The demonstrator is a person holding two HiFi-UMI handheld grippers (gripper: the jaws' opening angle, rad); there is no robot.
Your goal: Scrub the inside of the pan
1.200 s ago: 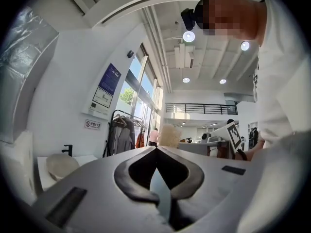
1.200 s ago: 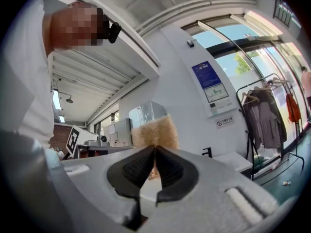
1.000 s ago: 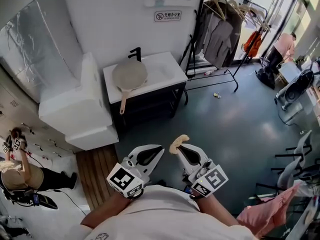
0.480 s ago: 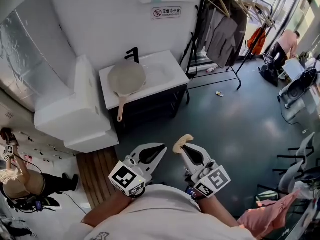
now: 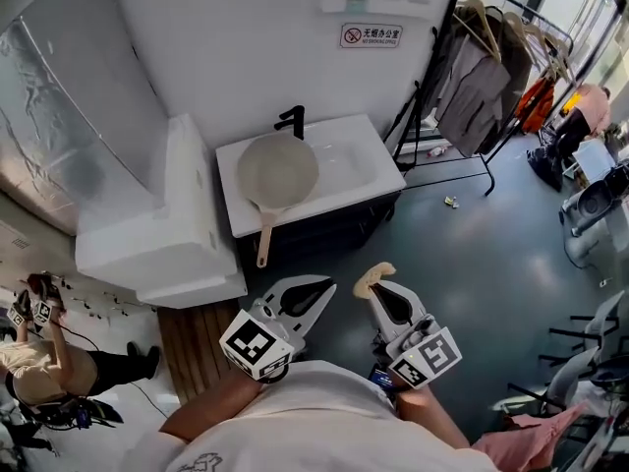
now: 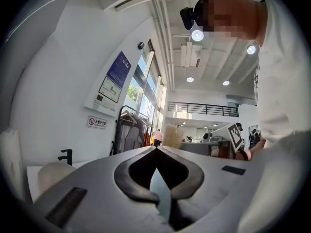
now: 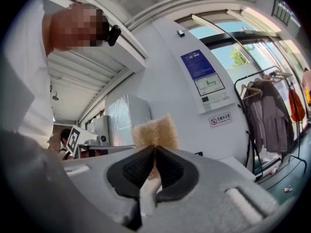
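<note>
Fingers of right gripper clenched on a tan fibrous scrub sponge; sponge sticks out past the tips. Left gripper fingers shut together, nothing between. Round beige long-handled pan lies on white tabletop, well apart from both grippers.

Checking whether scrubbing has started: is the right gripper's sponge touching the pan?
Apart. The head view shows the sponge, clamped in the right gripper, over the floor, a clear gap short of the pan lying on the sink counter.
</note>
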